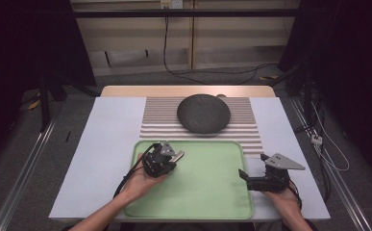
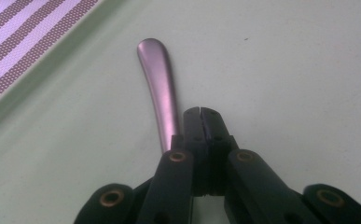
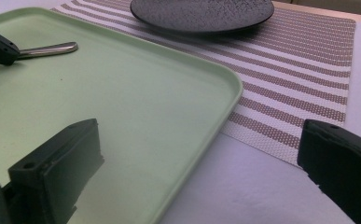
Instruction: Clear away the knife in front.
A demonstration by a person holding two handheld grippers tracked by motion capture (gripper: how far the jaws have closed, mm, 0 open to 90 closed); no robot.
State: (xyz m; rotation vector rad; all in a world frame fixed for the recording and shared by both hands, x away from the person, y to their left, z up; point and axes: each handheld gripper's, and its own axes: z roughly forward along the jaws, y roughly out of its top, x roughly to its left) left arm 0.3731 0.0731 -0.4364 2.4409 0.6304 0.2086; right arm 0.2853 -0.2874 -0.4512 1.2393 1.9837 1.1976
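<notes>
A metal utensil handle (image 1: 178, 155) lies on the light green tray (image 1: 207, 192) near its far left corner. My left gripper (image 1: 168, 157) rests there with its jaws together. In the left gripper view the tips (image 2: 200, 113) meet, and the handle (image 2: 157, 79) runs along the left jaw and passes under it, not between the pads. Whether it is pinched lower down I cannot tell. My right gripper (image 1: 253, 168) stands open at the tray's right edge, one jaw over the tray (image 3: 122, 93) and the other over the table, nothing between them (image 3: 199, 163).
A dark speckled plate (image 1: 204, 113) sits on a striped placemat (image 1: 159, 120) just beyond the tray. A pale cover (image 1: 106, 144) spreads over the table on both sides. The tray's raised rim (image 3: 225, 98) runs between my right jaws. Cables lie on the floor behind.
</notes>
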